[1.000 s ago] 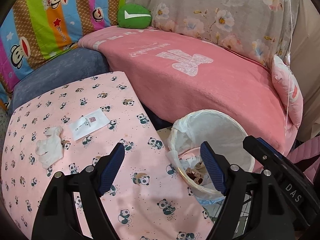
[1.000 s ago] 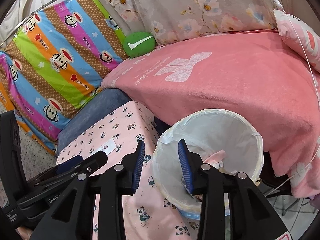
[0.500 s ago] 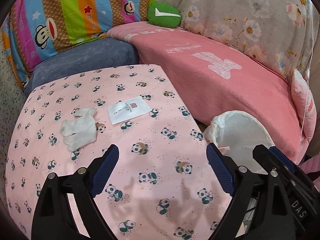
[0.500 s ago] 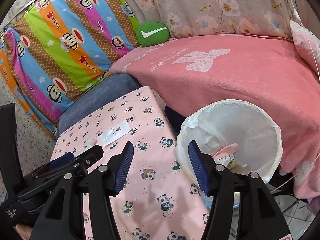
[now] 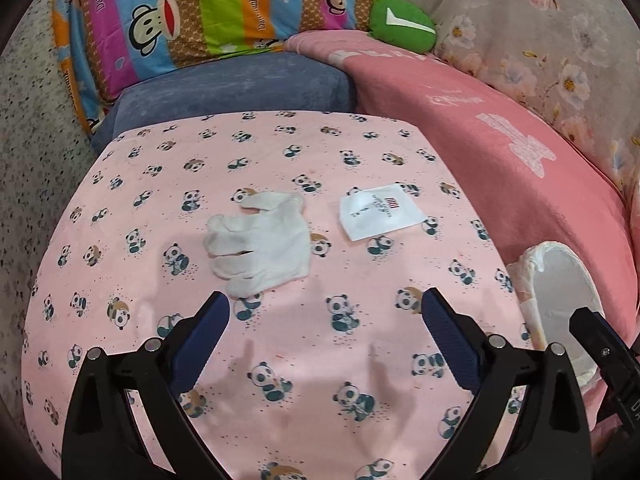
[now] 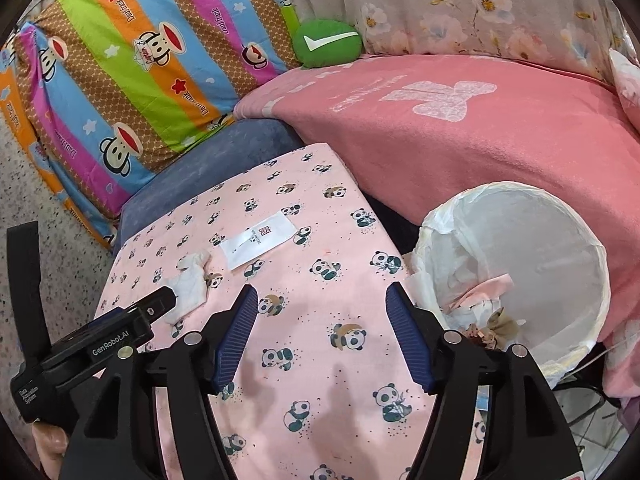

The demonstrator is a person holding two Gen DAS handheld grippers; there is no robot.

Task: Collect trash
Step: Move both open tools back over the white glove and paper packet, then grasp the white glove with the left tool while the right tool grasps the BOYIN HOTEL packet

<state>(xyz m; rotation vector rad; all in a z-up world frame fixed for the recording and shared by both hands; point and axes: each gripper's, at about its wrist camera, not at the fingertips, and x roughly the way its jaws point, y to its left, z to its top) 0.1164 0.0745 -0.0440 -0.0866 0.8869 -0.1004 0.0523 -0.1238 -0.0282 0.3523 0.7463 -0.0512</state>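
Left claw (image 5: 326, 316): jaws apart, have just been opening wider, nothing between them, only panda-print cloth under the gap. Hovering over the counter (image 5: 132, 280), which is covered by that pink cloth

Just past its left fingertip: white glove (image 5: 260, 246), crumpled, flat on the cloth, near the tip; whether it touches I cannot tell. Beyond that and to the right, apart from the glove: white paper packet (image 5: 380, 212) with red mark, lying flat

Right claw (image 6: 318, 316): jaws apart too, have just been opening, empty. Over the same counter, nearer the bin side. From this view the left claw's body partly covers the glove (image 6: 192, 280); the packet (image 6: 260, 240) lies beside it, further in

Trash bin (image 6: 516, 200): white liner, stands off the counter's right edge, just beside it, against the pink blanket (image 6: 480, 148). Inside at the bottom: crumpled pink and white scraps (image 6: 480, 300) plus something brown

Far side: blue-grey cushion (image 5: 232, 88) behind the counter, striped monkey-print bedding (image 6: 132, 64), green round pillow (image 6: 326, 42) with white tick, floral fabric (image 6: 460, 8) at the back
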